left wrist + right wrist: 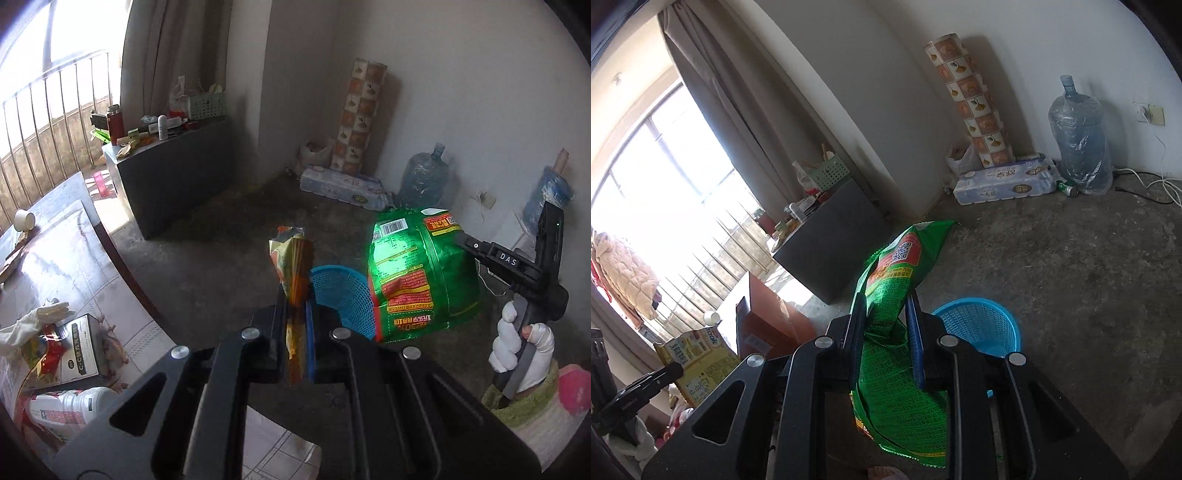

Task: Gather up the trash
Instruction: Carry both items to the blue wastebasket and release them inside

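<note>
Presently left gripper (295,295) clamps yellow wrapper (291,254), long axis pointing straight out beyond its fingertips. Right gripper (886,310) pinches green bag (897,280), standing upright above blue basket (982,325).

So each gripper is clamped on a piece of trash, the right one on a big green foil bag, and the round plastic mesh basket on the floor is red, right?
Not quite: the round plastic mesh basket on the floor is blue, not red, as the right wrist view shows. The rest holds: the right gripper clamps the big green foil bag, the left gripper a yellow-orange wrapper.
</note>
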A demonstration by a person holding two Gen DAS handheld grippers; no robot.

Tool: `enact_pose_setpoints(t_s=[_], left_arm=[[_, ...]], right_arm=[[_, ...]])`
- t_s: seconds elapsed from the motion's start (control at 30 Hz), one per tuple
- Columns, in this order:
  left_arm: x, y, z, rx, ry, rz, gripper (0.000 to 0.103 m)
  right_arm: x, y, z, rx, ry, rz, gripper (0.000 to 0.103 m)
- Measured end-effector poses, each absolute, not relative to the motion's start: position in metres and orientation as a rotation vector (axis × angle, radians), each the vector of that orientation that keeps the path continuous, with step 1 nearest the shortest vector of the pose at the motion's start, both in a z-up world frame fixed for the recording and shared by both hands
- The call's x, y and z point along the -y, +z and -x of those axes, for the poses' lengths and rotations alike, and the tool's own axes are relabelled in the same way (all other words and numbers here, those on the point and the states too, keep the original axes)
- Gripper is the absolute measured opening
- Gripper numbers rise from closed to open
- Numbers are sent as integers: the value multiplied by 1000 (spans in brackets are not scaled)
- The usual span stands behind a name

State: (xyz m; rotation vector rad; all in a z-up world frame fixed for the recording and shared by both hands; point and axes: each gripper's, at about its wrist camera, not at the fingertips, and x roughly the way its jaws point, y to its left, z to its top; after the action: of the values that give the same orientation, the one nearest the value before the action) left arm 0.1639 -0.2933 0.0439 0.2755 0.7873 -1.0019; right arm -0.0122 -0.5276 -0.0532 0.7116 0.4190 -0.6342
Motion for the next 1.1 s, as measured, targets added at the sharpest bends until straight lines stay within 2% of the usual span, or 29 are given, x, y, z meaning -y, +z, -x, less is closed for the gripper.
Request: enact_pose_setpoints(t_s=[0.23,0.5,0.63,0.67,0.83,0.93,0.97,1.03,1.07,1.1], left_arm=[[316,11,-178,-859,-1017,-269,7],[319,-6,-207,-902,-982,-284,7],[320,-10,-213,-917,-978,-287,7],[321,-11,-213,-919,-978,-288,7],[329,-16,-214,-937,-981,-291,7],[336,-18,-212,-946,-989,-299,7],[338,-19,-212,-949,-992,-301,7],[344,-19,-210,-957,-999,-300,7],[348,-19,-210,-962,-1005,-300,7],[351,-19,-209,-966,-1012,-299,7]], right_arm=[[546,-163,-76,-522,-781,-565,22],[566,-317,-137,-864,-773,-700,21],[573,-354,-160,-981,-673,-800,20],[576,-364,-166,-1019,-660,-829,15],[582,-410,-191,-1240,-548,-913,14],[584,-405,-184,-1198,-515,-965,16],[585,-398,-179,-1165,-490,-992,19],[586,-377,-165,-1088,-441,-1007,43],[585,-363,-157,-1047,-434,-993,58],[584,-348,-146,-1003,-421,-978,60]])
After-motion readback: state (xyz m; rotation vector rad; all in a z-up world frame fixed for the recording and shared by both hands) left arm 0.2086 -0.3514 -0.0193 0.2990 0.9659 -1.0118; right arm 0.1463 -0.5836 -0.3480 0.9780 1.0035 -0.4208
